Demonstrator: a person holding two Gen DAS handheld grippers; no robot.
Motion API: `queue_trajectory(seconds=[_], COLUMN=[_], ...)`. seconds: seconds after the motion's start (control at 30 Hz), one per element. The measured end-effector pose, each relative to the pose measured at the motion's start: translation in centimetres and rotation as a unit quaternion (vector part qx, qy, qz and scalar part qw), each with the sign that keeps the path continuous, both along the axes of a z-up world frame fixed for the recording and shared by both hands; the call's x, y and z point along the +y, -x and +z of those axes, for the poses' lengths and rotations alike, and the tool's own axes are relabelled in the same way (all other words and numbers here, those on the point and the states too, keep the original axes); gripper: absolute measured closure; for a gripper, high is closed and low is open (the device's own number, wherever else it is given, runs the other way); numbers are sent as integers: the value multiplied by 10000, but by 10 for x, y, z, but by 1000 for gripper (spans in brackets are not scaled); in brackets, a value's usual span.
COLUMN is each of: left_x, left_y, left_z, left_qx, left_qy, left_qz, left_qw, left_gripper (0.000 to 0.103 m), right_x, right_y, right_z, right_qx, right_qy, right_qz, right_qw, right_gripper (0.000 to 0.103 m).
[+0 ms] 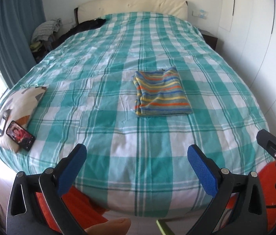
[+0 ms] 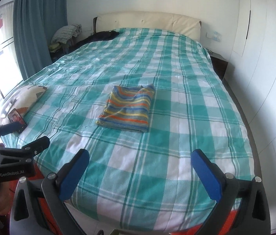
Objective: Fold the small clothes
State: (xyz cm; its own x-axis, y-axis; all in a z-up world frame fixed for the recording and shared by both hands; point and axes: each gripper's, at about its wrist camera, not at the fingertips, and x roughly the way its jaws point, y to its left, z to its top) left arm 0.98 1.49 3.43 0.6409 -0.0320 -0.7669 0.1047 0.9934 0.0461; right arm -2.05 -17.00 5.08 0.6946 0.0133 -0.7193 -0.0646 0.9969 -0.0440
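Both grippers, left gripper (image 1: 137, 156) and right gripper (image 2: 139, 161), hang wide open and empty; striped sweater (image 1: 161, 93) sits folded mid-bedspread (image 1: 118, 137). Fold looks done, next garment probably needed.

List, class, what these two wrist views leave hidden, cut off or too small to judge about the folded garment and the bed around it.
- Striped garment: its underside and inner folds are covered by its own top layer in both views.
- Phone: right wrist view, partly behind the left gripper; screen too small.
- Dark item near the headboard: too far to identify.
- Bed: near edge hidden by the gripper fingers.
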Motion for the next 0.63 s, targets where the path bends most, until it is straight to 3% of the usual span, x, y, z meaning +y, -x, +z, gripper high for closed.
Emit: queue_trajectory(seconds=[0.13, 0.63], left_x=[-4, -8], left_y=[-1, 3], left_z=[0, 4], left_qx=[-89, -142], left_qy=[-186, -27], left_qz=[41, 77], left_qw=[9998, 9999], left_gripper=[0, 0], right_x=[1, 2], right_y=[-5, -5], right_z=[-9, -17], right_qx=[141, 222], right_qy=[-17, 26], right_qz=[-41, 11], right_qw=[9999, 9997], right_gripper=[0, 0])
